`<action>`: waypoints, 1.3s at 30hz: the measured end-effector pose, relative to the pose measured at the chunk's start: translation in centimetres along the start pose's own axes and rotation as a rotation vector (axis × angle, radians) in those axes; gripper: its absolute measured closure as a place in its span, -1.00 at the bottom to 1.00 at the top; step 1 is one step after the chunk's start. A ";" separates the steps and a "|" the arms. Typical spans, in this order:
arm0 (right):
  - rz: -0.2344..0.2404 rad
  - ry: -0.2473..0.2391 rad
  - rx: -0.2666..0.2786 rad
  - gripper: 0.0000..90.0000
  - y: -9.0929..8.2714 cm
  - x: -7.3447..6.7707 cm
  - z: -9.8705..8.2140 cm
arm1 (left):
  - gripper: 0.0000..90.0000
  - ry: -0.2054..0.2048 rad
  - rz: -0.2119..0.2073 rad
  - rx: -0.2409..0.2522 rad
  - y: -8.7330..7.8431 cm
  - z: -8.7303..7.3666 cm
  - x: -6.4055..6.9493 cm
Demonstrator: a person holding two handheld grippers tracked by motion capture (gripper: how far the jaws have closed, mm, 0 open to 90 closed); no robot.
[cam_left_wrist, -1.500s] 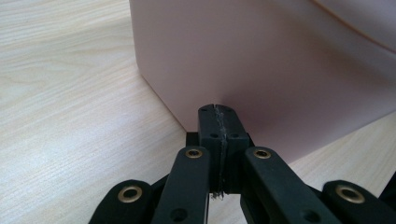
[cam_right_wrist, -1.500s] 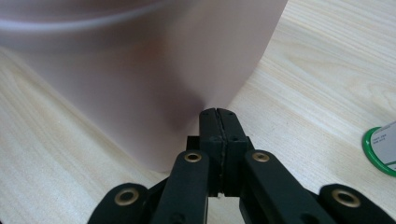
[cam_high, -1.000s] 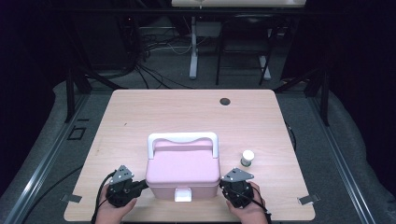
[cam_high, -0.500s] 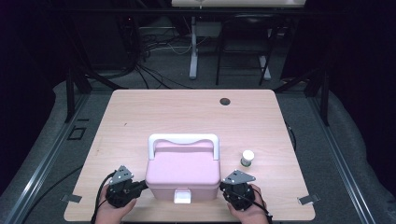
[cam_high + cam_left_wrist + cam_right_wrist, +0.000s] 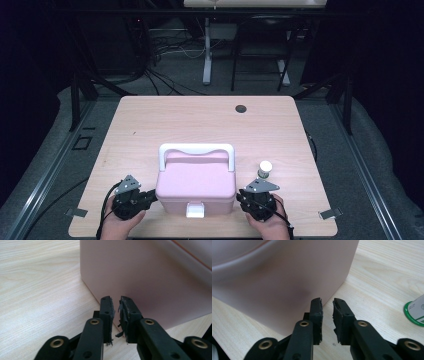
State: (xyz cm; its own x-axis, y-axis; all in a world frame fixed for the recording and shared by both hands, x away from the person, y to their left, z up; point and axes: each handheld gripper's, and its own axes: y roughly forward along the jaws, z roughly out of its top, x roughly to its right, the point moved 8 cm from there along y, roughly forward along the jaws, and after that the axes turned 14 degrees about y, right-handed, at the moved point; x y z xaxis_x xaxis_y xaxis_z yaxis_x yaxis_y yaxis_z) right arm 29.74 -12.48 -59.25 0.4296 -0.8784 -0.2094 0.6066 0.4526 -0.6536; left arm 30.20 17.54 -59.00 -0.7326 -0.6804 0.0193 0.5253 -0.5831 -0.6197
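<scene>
A pink lidded box (image 5: 195,182) with a white handle (image 5: 196,149) and a white front latch (image 5: 195,210) stands near the table's front edge. My left gripper (image 5: 150,197) lies on the table at the box's left side, its tips close to the pink wall (image 5: 150,277). My right gripper (image 5: 242,197) lies at the box's right side, by its corner (image 5: 282,277). Both pairs of jaws have just been opening. In the gripper views the left gripper (image 5: 115,300) and the right gripper (image 5: 327,302) each show a narrow gap with nothing in it.
A small bottle (image 5: 264,170) with a white cap and green label stands just right of the box; its base (image 5: 415,312) is near my right gripper. The wooden table (image 5: 200,120) has a dark round hole (image 5: 241,108) near its far edge. Desk legs and cables lie beyond.
</scene>
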 end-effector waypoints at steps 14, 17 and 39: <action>0.018 0.002 0.009 0.42 -0.4 0.3 0.5 | 0.41 -0.011 0.009 0.010 -0.2 0.2 -0.7; 0.019 -0.009 0.023 0.38 -0.5 0.2 0.8 | 0.33 -0.008 0.013 0.009 -0.2 0.2 -0.9; 0.054 0.001 0.052 0.28 -2.1 0.2 2.3 | 0.31 -0.008 -0.004 0.033 -1.8 1.6 -1.0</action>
State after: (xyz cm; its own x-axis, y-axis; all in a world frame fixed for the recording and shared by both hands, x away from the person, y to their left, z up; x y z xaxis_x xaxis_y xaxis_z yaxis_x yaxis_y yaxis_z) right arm 30.07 -13.24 -56.19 0.4618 -0.8526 -0.2445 0.6168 0.5067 -0.6023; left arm 30.67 18.59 -56.66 -0.7313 -0.6815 0.0281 0.5362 -0.5999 -0.5938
